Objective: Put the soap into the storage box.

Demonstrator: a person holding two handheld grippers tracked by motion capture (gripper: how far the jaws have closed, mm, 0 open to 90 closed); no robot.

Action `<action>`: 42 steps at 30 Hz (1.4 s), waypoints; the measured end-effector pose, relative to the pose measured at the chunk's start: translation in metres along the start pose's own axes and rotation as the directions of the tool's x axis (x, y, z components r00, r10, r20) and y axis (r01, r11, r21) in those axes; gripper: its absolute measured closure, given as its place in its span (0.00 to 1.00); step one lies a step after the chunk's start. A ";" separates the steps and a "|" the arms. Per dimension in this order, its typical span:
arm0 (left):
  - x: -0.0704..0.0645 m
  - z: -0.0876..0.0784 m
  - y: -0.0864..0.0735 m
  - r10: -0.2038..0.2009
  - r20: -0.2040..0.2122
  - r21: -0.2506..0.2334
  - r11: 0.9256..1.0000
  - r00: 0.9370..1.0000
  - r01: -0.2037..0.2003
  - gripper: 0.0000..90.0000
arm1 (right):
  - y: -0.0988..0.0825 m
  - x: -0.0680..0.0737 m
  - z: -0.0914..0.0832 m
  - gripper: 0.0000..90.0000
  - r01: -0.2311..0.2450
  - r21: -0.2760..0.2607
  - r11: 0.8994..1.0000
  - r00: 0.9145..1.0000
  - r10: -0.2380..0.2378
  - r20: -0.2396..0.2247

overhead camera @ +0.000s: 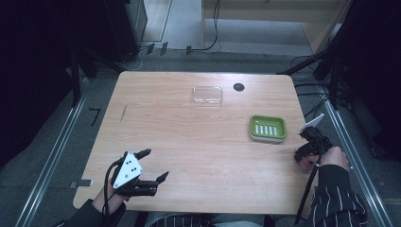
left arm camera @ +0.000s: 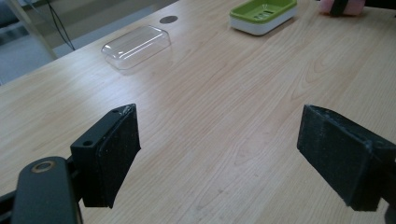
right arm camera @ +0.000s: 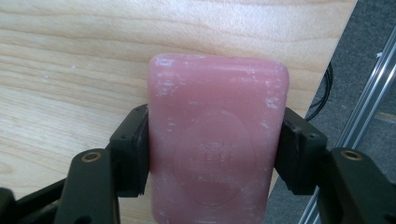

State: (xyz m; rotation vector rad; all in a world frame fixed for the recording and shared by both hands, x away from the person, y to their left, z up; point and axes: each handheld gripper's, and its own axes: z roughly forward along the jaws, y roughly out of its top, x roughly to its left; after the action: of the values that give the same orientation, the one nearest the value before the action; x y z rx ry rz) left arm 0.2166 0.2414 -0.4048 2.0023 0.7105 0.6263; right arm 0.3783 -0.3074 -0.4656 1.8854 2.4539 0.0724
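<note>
My right gripper [right arm camera: 212,154] has its jaws clamped on the pink soap bar [right arm camera: 217,140] at the tabletop's [overhead camera: 198,137] three-o'clock edge — the green soap dish [overhead camera: 268,127] sits near, toward ten o'clock. Slick soap could squirt out and drop off the edge. My left gripper [overhead camera: 153,165] rests wide open — empty.

Dim, dark-cornered high view; soft glare on table [left arm camera: 196,93]; gripper views sharp, evenly lit.

A clear lid [overhead camera: 207,94] lies near the bench's [overhead camera: 189,142] far edge, beside a black hole [overhead camera: 239,87], cables [overhead camera: 215,28] on the floor beyond.
</note>
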 end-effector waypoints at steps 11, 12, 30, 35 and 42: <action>0.000 -0.001 -0.001 -0.002 -0.005 0.004 1.000 1.000 0.002 0.16 | 0.006 0.005 -0.013 0.42 0.042 -0.030 0.999 0.999 -0.041 0.003; 0.000 -0.001 -0.001 -0.003 -0.006 0.005 1.000 1.000 0.004 0.16 | 0.006 0.006 -0.015 0.42 0.046 -0.031 0.998 0.999 -0.046 0.006; 0.000 -0.002 -0.001 -0.005 -0.013 0.007 1.000 1.000 0.005 0.16 | 0.021 0.024 -0.032 0.43 0.127 -0.054 0.990 0.992 -0.126 0.025; 0.000 -0.003 -0.002 -0.004 -0.015 0.010 1.000 1.000 0.004 0.16 | 0.025 0.028 -0.035 0.43 0.145 -0.059 0.988 0.989 -0.143 0.029; -0.001 -0.003 -0.002 -0.008 -0.018 0.012 1.000 1.000 0.008 0.16 | 0.032 0.032 -0.039 0.43 0.171 -0.069 0.983 0.985 -0.169 0.033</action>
State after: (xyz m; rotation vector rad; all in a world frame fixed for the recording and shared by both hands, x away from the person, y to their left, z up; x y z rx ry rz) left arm 0.2134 0.2439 -0.4051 2.0065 0.7344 0.6371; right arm 0.3981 -0.2684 -0.4251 1.6314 2.5467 0.1258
